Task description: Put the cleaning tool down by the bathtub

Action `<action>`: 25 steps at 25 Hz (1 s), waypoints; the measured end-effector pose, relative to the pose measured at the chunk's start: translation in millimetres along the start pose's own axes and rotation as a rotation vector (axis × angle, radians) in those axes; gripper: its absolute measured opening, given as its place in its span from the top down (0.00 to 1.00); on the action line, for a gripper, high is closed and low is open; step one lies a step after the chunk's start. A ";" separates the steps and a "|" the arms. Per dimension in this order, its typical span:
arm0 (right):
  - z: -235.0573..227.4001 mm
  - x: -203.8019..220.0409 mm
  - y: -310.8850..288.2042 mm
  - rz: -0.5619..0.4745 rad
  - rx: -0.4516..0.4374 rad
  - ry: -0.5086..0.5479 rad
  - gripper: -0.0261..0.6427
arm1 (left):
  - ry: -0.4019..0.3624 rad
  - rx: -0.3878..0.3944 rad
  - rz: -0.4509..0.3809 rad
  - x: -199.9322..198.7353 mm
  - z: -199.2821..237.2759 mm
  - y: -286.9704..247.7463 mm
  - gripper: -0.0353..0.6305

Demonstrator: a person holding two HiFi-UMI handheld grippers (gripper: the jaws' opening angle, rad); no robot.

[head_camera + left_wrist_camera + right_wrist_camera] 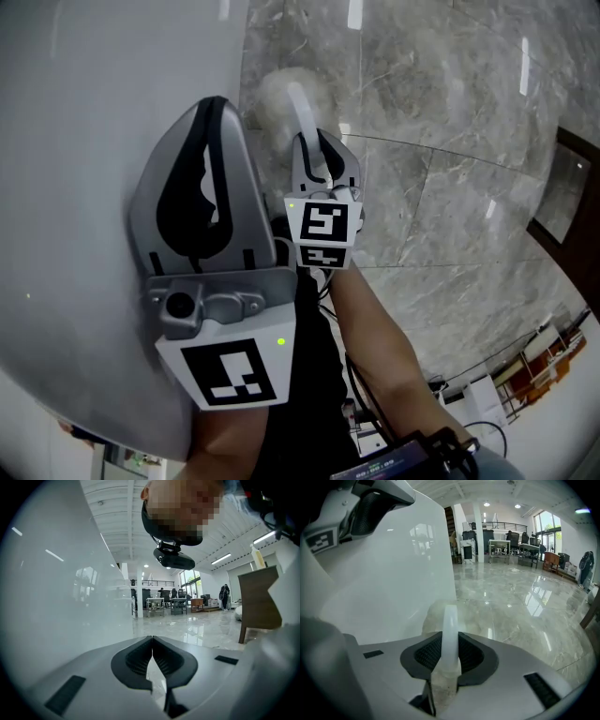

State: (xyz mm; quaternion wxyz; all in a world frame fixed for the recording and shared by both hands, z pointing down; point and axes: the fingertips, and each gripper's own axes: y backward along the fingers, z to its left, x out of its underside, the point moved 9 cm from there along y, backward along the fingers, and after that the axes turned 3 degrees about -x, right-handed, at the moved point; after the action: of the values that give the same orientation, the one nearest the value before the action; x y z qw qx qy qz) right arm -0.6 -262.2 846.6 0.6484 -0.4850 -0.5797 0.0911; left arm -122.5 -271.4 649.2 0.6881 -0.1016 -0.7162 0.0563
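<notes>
- Gripping the cleaning tool [450,620] by its translucent white handle [302,105], the right gripper [317,150] has its jaws clamped on the stem. In the right gripper view the ribbed pads press it from both sides.
- Tool head: a pale, fluffy head [274,92] sits at the far end of the handle, low down and just right of the bathtub [84,122] wall. It looks soft-edged in the head view, and whether it touches the marble floor [450,131] cannot be told.
- Left gripper [152,644]: its jaws meet tip to tip with nothing between them. In the head view it lies near and to the left, over the white wall of the tub and apart from the tool, taking no part in the hold.
- Done, judged from position: the tool is at the side of the bathtub, its head pointed down toward the strip of floor along the tub's base. The place of deposit appears to be reached.
- Left to do, as a judgement: the tool is not yet set down, since the whole of it hangs from the right gripper's hold. What remains is to lower it until head and handle rest on the floor beside the tub, part the jaws, and draw the gripper clear without dragging the handle along.
- Stage: late in the task, with the release itself outstanding.
</notes>
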 end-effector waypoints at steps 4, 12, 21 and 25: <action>4.8 7.7 -12.5 0.020 -0.005 0.001 0.81 | 0.015 -0.009 0.018 8.7 3.3 -0.6 0.92; 12.8 20.8 -53.0 0.019 -0.060 0.046 0.80 | -0.001 -0.010 0.019 14.7 5.2 -7.2 0.92; 6.9 16.2 -39.8 0.045 -0.057 0.068 0.75 | 0.001 0.004 0.021 11.3 0.5 -7.4 0.92; 7.4 5.1 -14.1 -0.032 -0.056 0.034 0.77 | -0.003 0.028 0.019 -4.1 -12.1 2.6 0.92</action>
State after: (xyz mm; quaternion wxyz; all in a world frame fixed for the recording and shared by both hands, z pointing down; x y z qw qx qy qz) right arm -11.5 -262.2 859.3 0.6458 -0.4951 -0.5784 0.0563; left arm -110.1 -270.4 645.2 0.6880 -0.0986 -0.7153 0.0731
